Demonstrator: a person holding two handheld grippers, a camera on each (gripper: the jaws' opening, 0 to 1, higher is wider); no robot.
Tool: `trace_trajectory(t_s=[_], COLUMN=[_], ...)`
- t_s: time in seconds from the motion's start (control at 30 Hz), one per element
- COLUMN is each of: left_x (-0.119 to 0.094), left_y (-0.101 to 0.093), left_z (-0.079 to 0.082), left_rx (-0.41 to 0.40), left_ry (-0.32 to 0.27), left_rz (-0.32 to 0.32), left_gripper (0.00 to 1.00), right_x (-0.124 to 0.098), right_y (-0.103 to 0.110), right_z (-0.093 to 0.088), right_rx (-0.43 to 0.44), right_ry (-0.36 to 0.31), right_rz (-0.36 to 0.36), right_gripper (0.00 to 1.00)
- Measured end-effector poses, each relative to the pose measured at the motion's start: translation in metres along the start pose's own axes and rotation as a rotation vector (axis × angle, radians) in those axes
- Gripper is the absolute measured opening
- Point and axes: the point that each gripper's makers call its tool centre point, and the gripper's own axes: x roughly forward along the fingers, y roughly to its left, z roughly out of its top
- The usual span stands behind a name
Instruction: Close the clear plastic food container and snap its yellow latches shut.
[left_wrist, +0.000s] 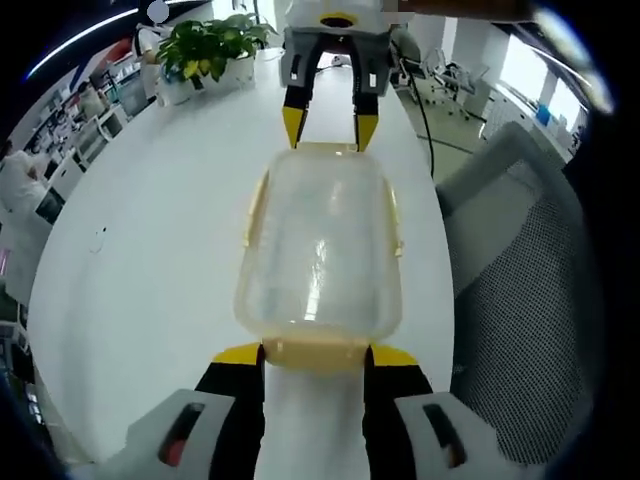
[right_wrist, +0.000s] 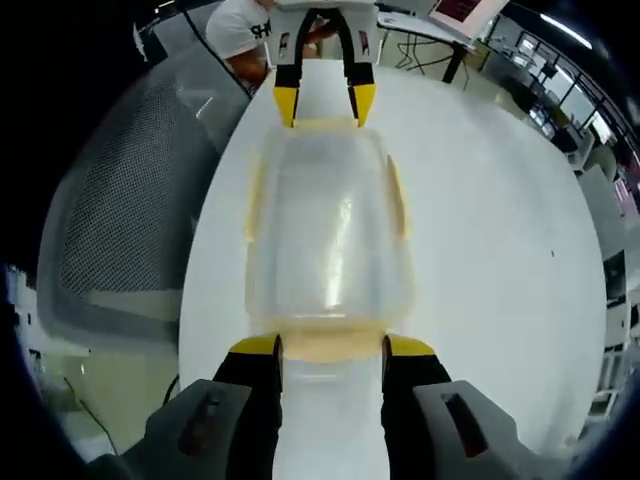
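The left gripper (left_wrist: 316, 352) is sitting with jaws apart, flanking the near yellow latch (left_wrist: 315, 352) of the container (left_wrist: 320, 250). The right gripper (right_wrist: 331, 345) is likewise spread at the opposite latch (right_wrist: 330, 345). The clear container is lying lidded on the white table (left_wrist: 150, 270); no contents are showing. A mesh chair (left_wrist: 530, 300) is standing beside the table edge. A plant (left_wrist: 205, 50) is sitting at the far end.

Container (left_wrist: 320, 250) on table (left_wrist: 150, 250), btwn tongs (left_wrist: 315, 357)
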Motion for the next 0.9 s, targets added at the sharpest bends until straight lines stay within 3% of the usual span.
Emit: trace_trajectory(t_s=[0.57,0.9], left_x=[0.016,0.02], left_y=[-0.002,-0.006], left_z=[0.022,0.022], left_rx=[-0.004,-0.019], left_ry=[-0.016,-0.023], left_rz=[-0.006,-0.014], left_gripper=[0.32,0.32], right_x=[-0.011,-0.008], right_y=[0.0,0.0], right_z=[-0.025,-0.028], right_rx=[-0.003,-0.015], right_ry=[0.037,0.046], right_rz=[-0.006,0.0], right_gripper=[0.35,0.35])
